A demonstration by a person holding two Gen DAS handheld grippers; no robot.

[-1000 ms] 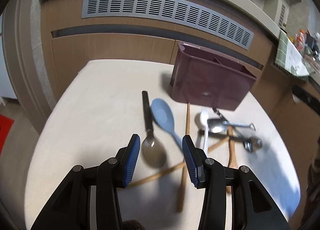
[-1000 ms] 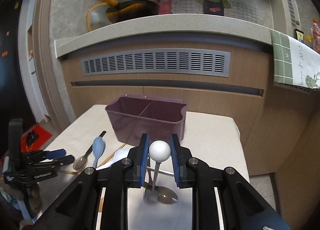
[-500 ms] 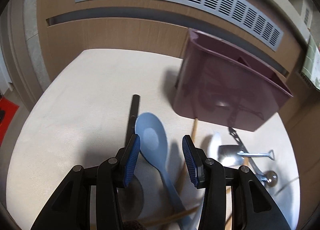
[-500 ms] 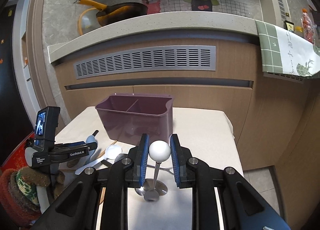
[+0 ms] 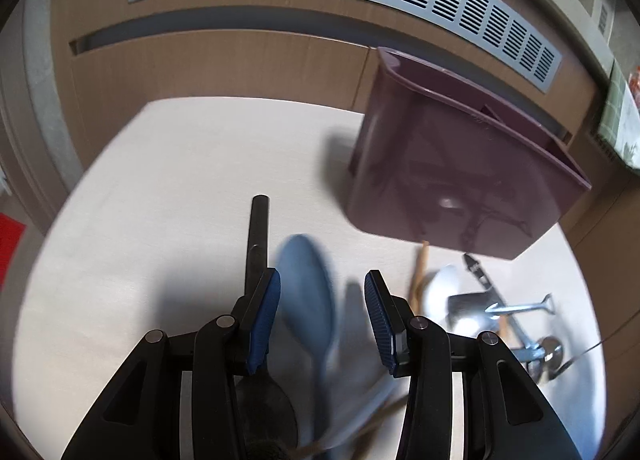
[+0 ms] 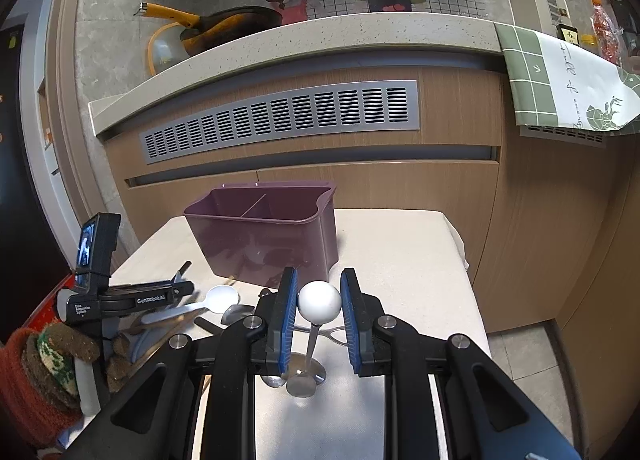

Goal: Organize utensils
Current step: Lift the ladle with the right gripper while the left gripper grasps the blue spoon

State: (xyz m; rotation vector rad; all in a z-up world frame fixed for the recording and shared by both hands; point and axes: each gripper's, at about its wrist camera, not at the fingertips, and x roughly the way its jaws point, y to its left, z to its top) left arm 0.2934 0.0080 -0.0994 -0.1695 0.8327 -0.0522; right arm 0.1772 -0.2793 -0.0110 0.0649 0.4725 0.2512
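Observation:
My left gripper (image 5: 322,314) is open and low over the table, its jaws on either side of a light blue plastic spoon (image 5: 312,300). A black-handled metal spoon (image 5: 258,236) lies just left of it. My right gripper (image 6: 319,314) is shut on a metal spoon with a white ball end (image 6: 319,298), holding it upright above the table. The purple divided utensil holder (image 5: 460,188) stands at the back; in the right wrist view (image 6: 266,236) it looks empty. My left gripper also shows in the right wrist view (image 6: 176,294).
A white spoon (image 5: 440,288), metal utensils (image 5: 516,316) and wooden chopsticks (image 5: 420,268) lie in a pile right of the blue spoon. The beige table (image 5: 168,180) ends near a wooden cabinet with a vent grille (image 6: 280,120). A towel (image 6: 560,80) hangs at right.
My left gripper has moved forward and down over the blue spoon, which now sits between its jaws. My right gripper has risen a little, still holding the ball-end spoon.

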